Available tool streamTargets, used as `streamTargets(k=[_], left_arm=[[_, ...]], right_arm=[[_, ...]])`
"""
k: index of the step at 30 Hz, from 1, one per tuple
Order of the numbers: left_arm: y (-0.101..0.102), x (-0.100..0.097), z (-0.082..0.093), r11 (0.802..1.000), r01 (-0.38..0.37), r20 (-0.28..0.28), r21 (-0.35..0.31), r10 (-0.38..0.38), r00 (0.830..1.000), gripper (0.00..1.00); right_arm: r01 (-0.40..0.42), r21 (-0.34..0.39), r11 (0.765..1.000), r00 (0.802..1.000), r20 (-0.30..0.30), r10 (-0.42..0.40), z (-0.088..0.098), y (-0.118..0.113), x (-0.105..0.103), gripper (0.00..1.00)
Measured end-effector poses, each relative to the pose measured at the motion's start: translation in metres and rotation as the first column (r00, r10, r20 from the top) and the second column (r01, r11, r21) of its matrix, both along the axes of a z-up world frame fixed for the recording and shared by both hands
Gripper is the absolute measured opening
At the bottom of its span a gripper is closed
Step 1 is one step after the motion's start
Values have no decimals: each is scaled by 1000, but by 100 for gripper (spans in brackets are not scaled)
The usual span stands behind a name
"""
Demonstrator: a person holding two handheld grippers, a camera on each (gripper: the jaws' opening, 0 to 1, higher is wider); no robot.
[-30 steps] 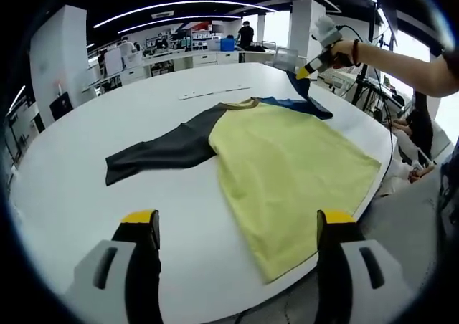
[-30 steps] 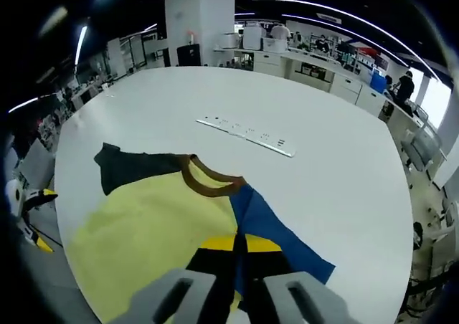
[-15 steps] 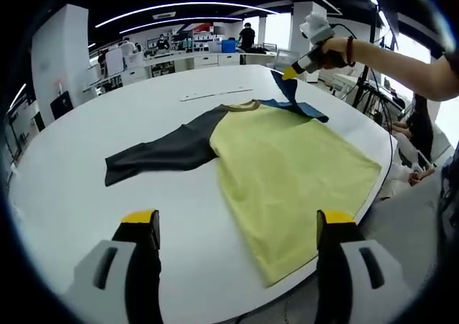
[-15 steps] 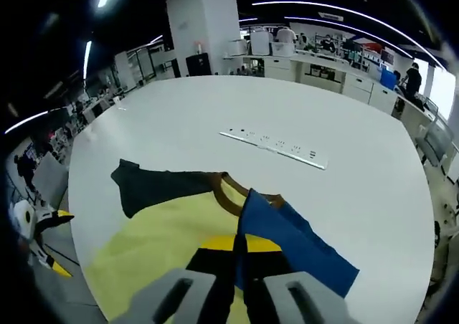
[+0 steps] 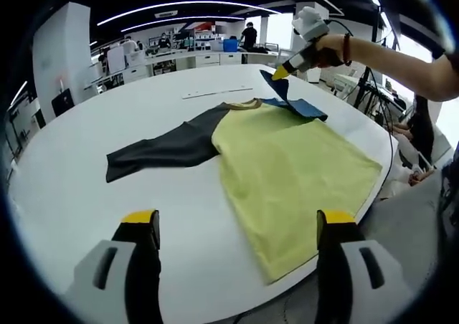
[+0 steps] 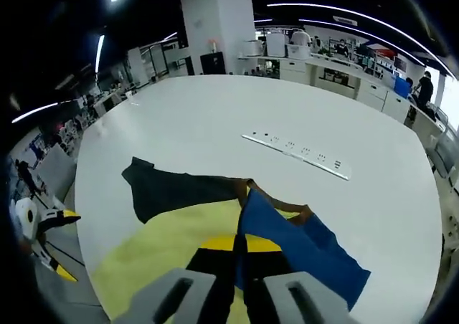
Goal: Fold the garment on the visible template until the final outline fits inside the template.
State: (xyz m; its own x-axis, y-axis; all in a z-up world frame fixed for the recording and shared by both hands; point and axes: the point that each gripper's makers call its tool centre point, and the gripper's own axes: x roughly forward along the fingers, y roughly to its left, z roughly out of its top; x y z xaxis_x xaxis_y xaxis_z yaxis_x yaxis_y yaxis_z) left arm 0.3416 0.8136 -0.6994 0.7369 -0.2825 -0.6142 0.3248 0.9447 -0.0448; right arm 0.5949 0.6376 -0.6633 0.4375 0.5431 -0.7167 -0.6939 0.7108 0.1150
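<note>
Open office: white pillar (image 6: 213, 24), desks (image 5: 188, 57), ceiling light strips (image 5: 172, 6).

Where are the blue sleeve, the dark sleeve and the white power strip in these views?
blue sleeve (image 6: 305, 256): right gripper view, on the lifted blue cloth just beyond the fingers.
dark sleeve (image 5: 161, 152): left gripper view, mid-length, lying flat on the table.
white power strip (image 6: 297, 154): right gripper view, middle of its length.
</note>
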Motion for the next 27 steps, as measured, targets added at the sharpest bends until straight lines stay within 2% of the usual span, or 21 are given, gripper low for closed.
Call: streamTargets(k=[12,27], left_arm=[[3,-3,-1,1000,-9,-9,3,9,1000,87],[1,-1,-2,1000,2,-4,5,-2,1000,86]], right_arm=[[-29,39,999,1000,-4,29,4,29,-8,0],[-71,49,996,997,-15,72,4,63,-22,0]])
